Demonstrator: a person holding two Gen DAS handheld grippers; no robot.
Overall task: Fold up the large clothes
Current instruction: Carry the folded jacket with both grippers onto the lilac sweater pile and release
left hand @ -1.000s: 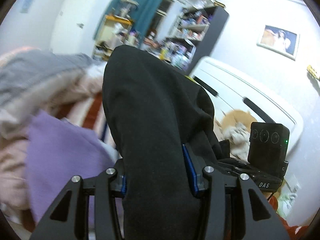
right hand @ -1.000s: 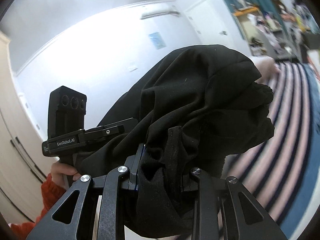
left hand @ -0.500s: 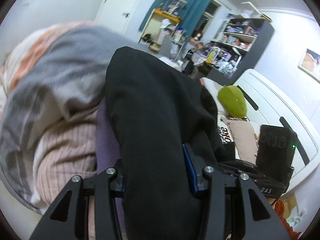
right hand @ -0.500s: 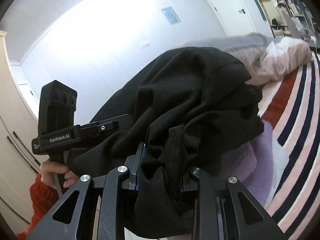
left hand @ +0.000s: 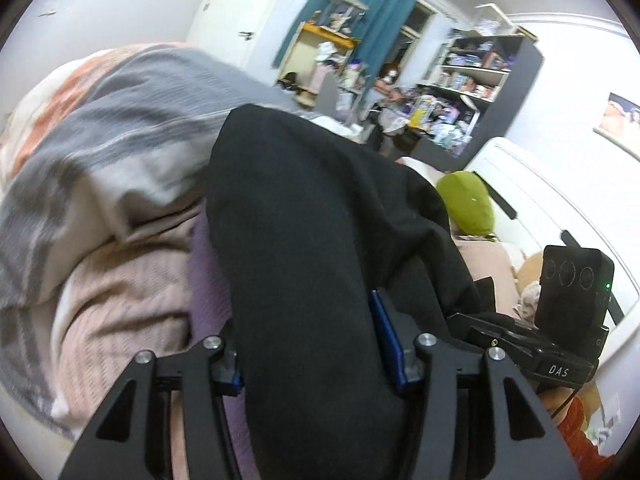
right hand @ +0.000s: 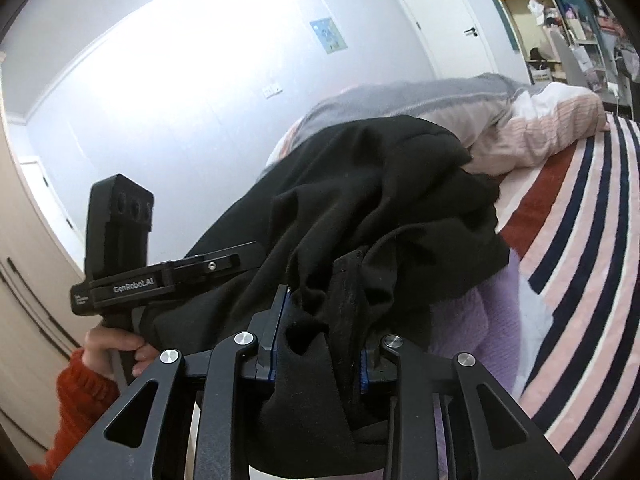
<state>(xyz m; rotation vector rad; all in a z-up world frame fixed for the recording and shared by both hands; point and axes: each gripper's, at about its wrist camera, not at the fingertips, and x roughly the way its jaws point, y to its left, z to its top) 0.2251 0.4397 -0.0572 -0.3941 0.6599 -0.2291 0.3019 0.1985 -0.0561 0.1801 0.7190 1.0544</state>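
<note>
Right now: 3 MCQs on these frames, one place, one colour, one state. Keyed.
1. What lies directly under the black garment?
A. lilac knit
B. bare floor
C. green cushion

2. Colour of the sleeve on the hand holding the left gripper?
A. blue
B. orange-red
C. grey

3. State of the right gripper?
A. open, nothing in it
B. shut on black garment
C. shut on pink knit

Key:
1 A, the lilac knit shows beneath the black cloth on the striped bedcover.
2 B, an orange-red cuff shows at the wrist.
3 B, black cloth is bunched between its pads.
</note>
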